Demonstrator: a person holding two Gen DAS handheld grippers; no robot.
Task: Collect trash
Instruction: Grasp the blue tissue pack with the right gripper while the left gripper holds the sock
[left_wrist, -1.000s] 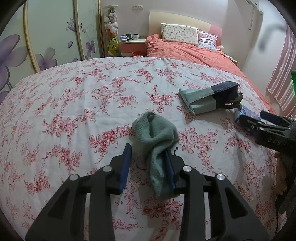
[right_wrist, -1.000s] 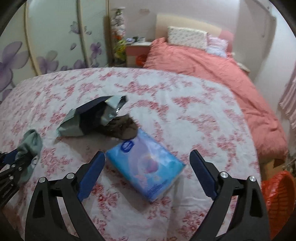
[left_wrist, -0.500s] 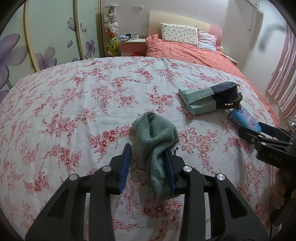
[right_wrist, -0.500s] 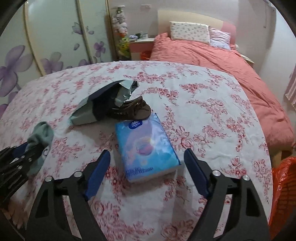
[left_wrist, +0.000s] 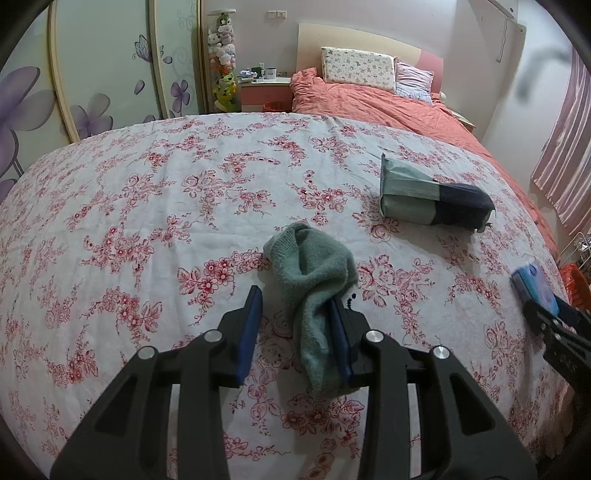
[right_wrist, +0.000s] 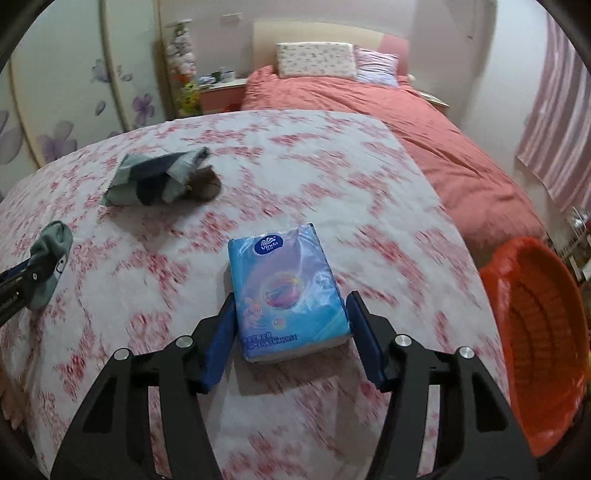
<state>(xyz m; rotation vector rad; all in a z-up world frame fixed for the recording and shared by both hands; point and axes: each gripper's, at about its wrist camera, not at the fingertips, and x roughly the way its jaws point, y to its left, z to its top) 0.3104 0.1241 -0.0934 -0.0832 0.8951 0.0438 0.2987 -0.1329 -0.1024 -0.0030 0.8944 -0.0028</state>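
Note:
A blue Vinda tissue pack lies on the floral cloth; it also shows at the right in the left wrist view. My right gripper is open, its jaws on either side of the pack's near end, with no clear squeeze. A green sock lies crumpled on the cloth. My left gripper is open around the sock's near end, which leans on the right finger. The sock also shows in the right wrist view.
A grey-and-navy bag with a brown shoe lies further back on the cloth. An orange basket stands off the cloth's right edge. A red bed and wardrobe doors lie beyond.
My right gripper has swung right and moved in over the tissue pack, its jaws narrowing around it. The orange basket has come into view. The left gripper and sock have not moved.

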